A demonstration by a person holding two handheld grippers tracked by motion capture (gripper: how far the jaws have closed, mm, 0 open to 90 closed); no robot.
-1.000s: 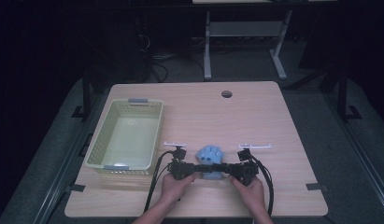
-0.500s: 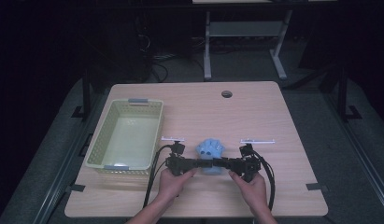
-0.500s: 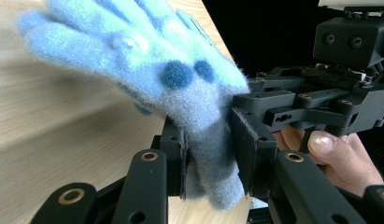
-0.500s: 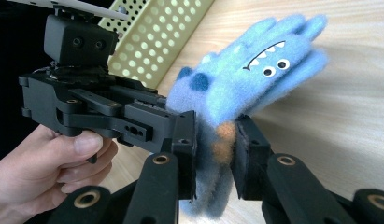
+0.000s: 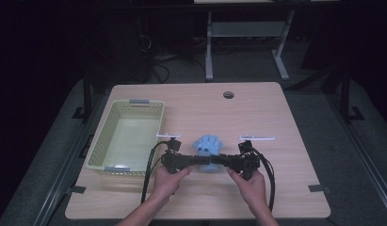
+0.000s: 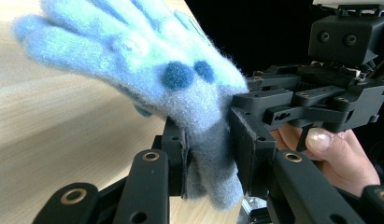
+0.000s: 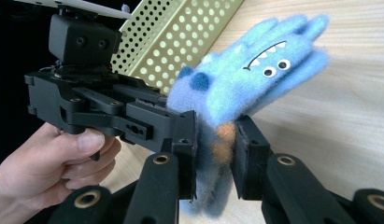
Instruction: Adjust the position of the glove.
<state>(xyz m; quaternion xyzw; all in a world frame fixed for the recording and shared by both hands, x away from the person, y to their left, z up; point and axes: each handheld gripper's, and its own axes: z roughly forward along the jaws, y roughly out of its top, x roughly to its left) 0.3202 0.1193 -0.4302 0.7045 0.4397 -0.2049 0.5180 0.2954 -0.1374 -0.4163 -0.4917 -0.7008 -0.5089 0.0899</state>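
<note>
Your left gripper (image 5: 197, 161) and your right gripper (image 5: 218, 162) meet nose to nose at the near middle of the tabletop (image 5: 285, 122), and both are clamped on the same thing — a fuzzy blue glove (image 5: 207, 146) with a monster face. In the left gripper view your jaws pinch the glove's (image 6: 147, 70) cuff end between their pads, with the fingers fanning away up and to the left, and the right gripper (image 6: 255, 109) bites the same cuff from the far side. In the right gripper view the picture mirrors that: your jaws squeeze the glove (image 7: 245, 79) low down, where an orange patch shows, while the left gripper (image 7: 182, 123) grips it just beside them; the stitched eyes and toothy mouth face the camera.

From the high view the glove's fingers point away from you, out past the two grippers. The pale green perforated basket (image 5: 106, 141) sits on the left part of the tabletop, near your left hand (image 5: 170, 176) — your right hand (image 5: 250, 183) holds its gripper opposite.
</note>
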